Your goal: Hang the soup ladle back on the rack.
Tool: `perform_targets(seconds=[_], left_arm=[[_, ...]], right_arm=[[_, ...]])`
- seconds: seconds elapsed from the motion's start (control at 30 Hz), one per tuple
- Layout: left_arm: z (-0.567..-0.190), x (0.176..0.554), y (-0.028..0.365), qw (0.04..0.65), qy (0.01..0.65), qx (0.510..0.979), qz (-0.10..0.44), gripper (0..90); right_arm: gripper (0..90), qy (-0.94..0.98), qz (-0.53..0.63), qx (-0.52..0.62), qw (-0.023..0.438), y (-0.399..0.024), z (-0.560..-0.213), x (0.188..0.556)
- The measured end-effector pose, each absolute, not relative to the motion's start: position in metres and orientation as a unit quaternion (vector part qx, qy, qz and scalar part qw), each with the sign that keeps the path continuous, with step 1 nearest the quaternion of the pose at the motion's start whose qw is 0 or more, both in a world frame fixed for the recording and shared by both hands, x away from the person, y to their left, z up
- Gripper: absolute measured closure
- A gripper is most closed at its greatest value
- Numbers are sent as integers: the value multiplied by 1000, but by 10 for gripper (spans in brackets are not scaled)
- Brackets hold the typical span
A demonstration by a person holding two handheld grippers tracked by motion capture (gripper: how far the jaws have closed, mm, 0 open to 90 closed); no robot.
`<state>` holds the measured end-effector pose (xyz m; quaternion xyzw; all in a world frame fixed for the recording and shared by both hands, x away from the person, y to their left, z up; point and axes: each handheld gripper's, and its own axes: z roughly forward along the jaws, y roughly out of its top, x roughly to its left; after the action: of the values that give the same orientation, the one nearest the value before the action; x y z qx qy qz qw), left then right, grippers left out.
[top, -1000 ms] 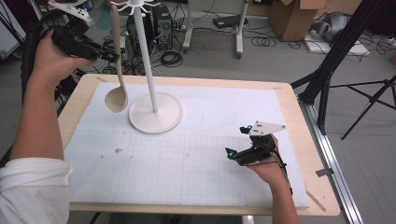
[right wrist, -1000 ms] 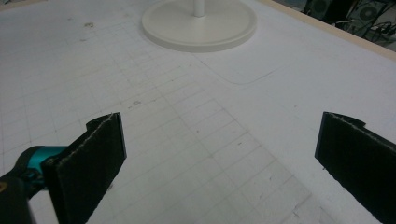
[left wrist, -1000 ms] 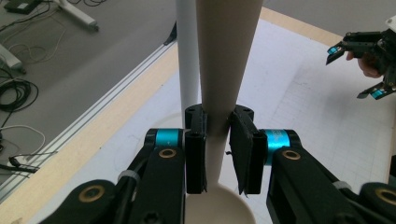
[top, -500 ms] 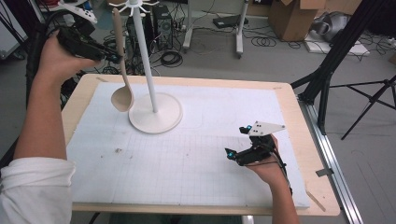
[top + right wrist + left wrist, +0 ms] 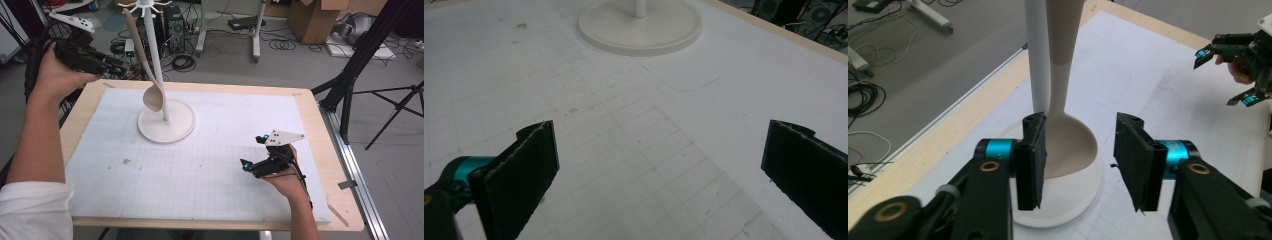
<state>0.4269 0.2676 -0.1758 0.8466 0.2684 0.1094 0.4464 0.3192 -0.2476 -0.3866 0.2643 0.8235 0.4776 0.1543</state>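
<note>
The spoon (image 5: pixel 148 75) hangs from the white stand (image 5: pixel 165 120), its pole just beside. The left gripper (image 5: pixel 1080 160) has just released it, jaws opening since the earlier frame. The right gripper (image 5: pixel 252 152), jaws released, rests at the worktop's (image 5: pixel 320 130) four o'clock.

No readable text, label, brand, number or sign in any view.

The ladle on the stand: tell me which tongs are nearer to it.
Left. The left tongs are up beside the hanging ladle, jaws apart, just opened, not pressing it. The right tongs rest low on the mat, well away from the stand.
</note>
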Motion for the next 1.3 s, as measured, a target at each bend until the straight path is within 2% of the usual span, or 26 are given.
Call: perform_targets(seconds=[0.17, 0.2, 0.47, 0.83, 1.3], left_arm=[[-183, 416, 268, 452, 258, 846, 112, 485], [-185, 411, 266, 450, 257, 848, 111, 445], [-194, 394, 257, 459, 236, 850, 112, 333], [-215, 376, 244, 468, 219, 848, 115, 215], [-280, 354, 244, 483, 223, 840, 109, 142]], right_arm=[[6, 823, 478, 266, 154, -248, -386, 318], [6, 823, 478, 266, 153, -249, -386, 319], [6, 823, 478, 266, 155, -248, -386, 318], [6, 821, 482, 265, 154, -250, -385, 318], [6, 821, 481, 268, 151, -250, -386, 318]])
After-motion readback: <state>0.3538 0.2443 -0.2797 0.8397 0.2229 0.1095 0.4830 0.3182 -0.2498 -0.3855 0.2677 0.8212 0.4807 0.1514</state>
